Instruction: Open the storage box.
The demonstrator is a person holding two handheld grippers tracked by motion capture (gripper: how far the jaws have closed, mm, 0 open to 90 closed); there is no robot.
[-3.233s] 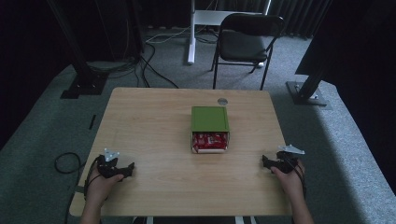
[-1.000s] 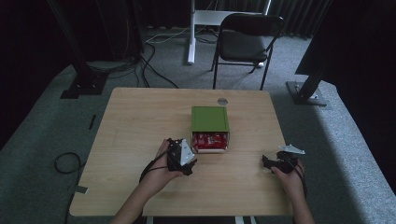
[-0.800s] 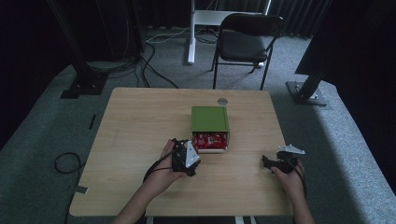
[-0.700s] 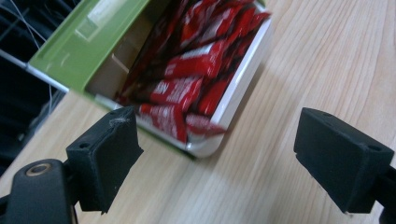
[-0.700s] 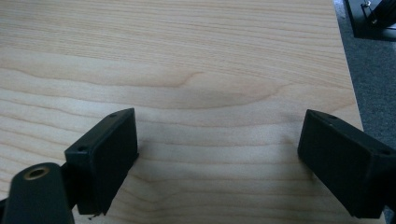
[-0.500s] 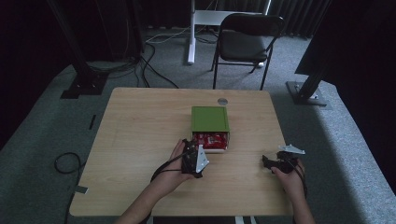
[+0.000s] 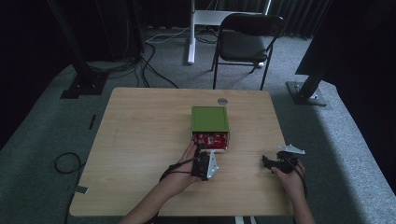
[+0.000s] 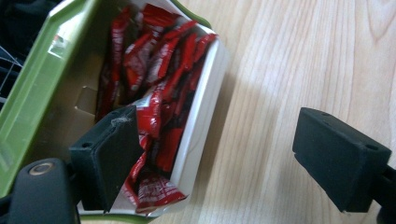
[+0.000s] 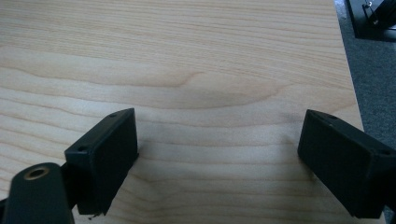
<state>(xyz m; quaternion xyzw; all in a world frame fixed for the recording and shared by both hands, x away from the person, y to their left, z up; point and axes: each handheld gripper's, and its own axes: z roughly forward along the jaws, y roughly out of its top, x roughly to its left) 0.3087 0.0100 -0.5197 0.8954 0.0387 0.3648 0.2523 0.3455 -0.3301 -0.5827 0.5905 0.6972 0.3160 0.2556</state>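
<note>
Pale wooden desk at centre of the high view, ringed by grey carpet. Black chair beyond the far edge at about 12 o'clock; white stand just left of it. Dark frame foot with cables at roughly 10 o'clock, another dark foot at 2 o'clock. Loop of black cable on the floor off the desk's left edge at 9 o'clock. Small round grey disc on the desk near the far edge, just past the box, apart from it.

Green box lying slightly right of desk centre, lid side up, open end facing 6 o'clock toward the person. Red packets crammed inside, spilling to the white inner rim at the opening. Nothing on the bare wood between that opening and the person's edge apart from the left hand itself.

Left hand-held gripper right at the box mouth, just below it at 6 o'clock. In the left gripper view, jaws released and wide: 1 pad over the packets at the box opening, the other out over bare wood at 3 o'clock, the white rim between the 2. No packet pinched.

Right hand-held gripper well apart from the box, at about 4 o'clock from it, near the desk's right edge. In its own view, jaws released and spread over plain wood, nothing between them.
</note>
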